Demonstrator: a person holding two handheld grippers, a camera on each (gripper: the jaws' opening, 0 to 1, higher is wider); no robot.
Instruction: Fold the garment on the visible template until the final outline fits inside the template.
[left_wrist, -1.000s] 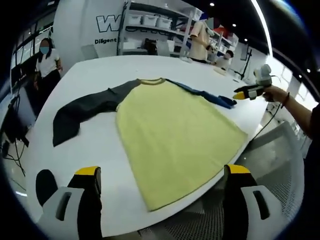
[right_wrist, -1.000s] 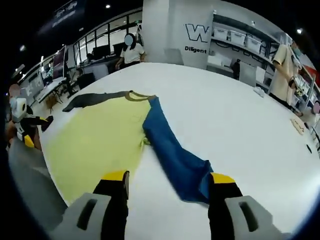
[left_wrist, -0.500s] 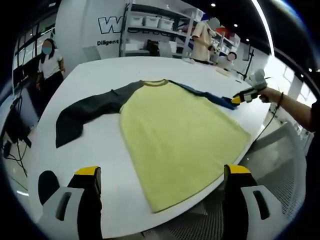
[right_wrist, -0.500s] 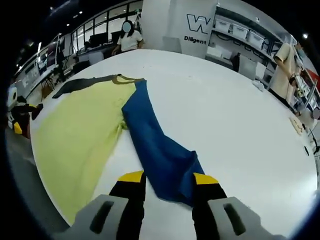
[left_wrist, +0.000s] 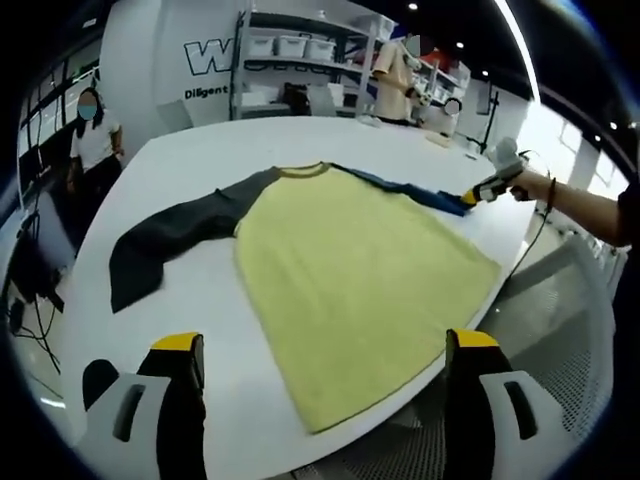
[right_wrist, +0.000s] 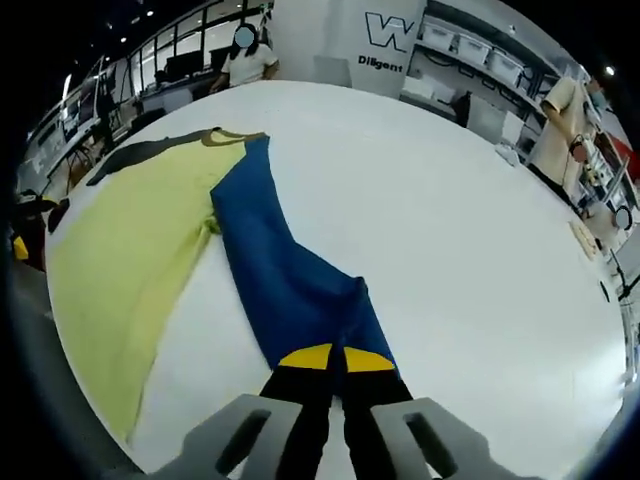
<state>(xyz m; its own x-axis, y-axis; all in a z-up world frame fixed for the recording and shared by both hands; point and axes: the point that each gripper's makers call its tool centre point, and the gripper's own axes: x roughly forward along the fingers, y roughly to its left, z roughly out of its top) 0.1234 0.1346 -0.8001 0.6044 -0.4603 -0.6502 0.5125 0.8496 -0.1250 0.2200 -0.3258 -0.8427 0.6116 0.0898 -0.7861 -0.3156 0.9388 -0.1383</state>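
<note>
A shirt lies flat on the white table (left_wrist: 200, 300): a yellow body (left_wrist: 350, 270), a dark grey sleeve (left_wrist: 170, 235) spread to the left and a blue sleeve (right_wrist: 280, 290) to the right. My left gripper (left_wrist: 318, 360) hangs open over the near table edge, short of the hem, holding nothing. In the right gripper view my right gripper (right_wrist: 335, 357) is shut on the cuff end of the blue sleeve. The right gripper (left_wrist: 480, 190) is also seen in the left gripper view at the sleeve's tip, held by a person's hand. No template outline is visible on the table.
A grey mesh chair (left_wrist: 560, 330) stands beyond the table edge at right. Shelves with bins (left_wrist: 300, 60) and several people stand behind the table. Small items lie on the table's far side (right_wrist: 590, 245).
My right gripper moved down onto the blue sleeve's cuff and its jaws went from open to shut on it. The left gripper view shifted only slightly.
</note>
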